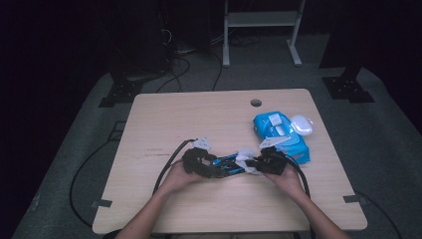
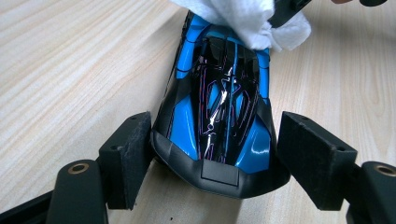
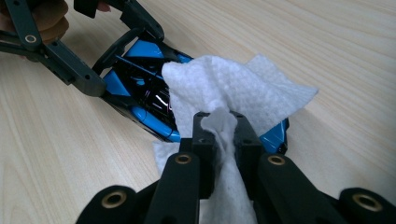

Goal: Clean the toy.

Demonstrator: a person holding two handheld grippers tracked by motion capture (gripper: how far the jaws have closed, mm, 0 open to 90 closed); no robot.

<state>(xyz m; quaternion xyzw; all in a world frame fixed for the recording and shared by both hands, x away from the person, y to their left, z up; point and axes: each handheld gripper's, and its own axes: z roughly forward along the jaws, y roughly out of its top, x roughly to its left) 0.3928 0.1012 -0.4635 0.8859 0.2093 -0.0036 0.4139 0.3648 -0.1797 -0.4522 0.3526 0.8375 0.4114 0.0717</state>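
The toy car (image 2: 219, 112) (mid-worktop (image 1: 164, 119), beside the wipe pack (image 1: 281, 134)) is clamped by the left tongs (image 2: 215, 154); a wipe (image 3: 233, 93), pinched in the right tongs (image 3: 219, 135), is rubbed on it. Next, probably, strokes along the body.

toy car (image 1: 226, 165) between claws | left claw (image 1: 215, 171) | right claw (image 1: 251, 164) pinching wipe (image 1: 245, 158)

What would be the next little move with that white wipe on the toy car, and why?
Probably drag the white wipe along the toy car toward the left gripper. The right gripper pinches the wipe on one end of the car, and the shiny roof lies uncovered.
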